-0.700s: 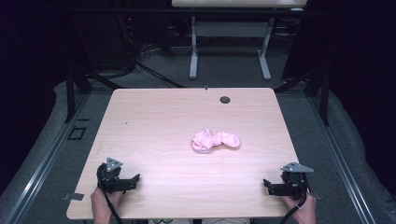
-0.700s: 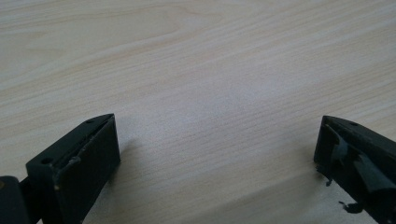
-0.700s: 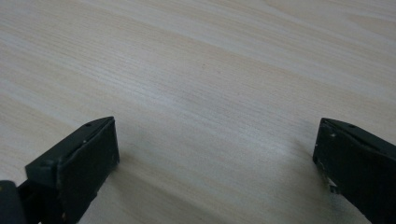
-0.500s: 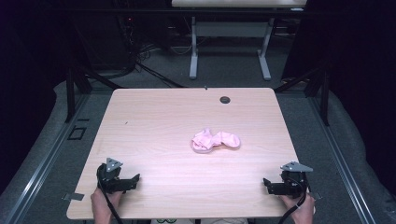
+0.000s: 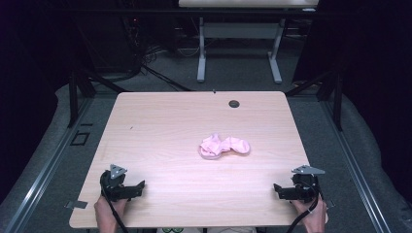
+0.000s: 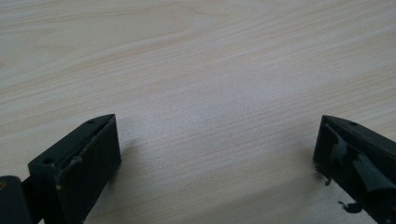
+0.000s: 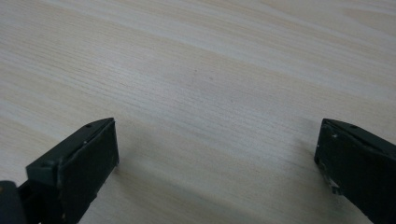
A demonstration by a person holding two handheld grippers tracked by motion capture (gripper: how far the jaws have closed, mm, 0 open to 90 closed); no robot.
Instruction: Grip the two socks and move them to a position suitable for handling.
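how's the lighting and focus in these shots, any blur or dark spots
High view: table evenly lit, surroundings nearly black, pink cloth slightly soft. Left gripper view: wood grain sharp, near jaws dark, soft shadows beside them. Right gripper view: much the same, grain clear, jaws underexposed.

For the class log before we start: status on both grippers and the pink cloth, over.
Left gripper open, empty, near table edge. Right gripper open, empty, opposite corner. Pink cloth crumpled mid-table, untouched. Path clear.

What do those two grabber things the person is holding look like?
Both are black. The left gripper and right gripper each have two chunky flat jaws, a grey three-cornered plate on top and a black cable trailing back. No sleeves show on the forearms.
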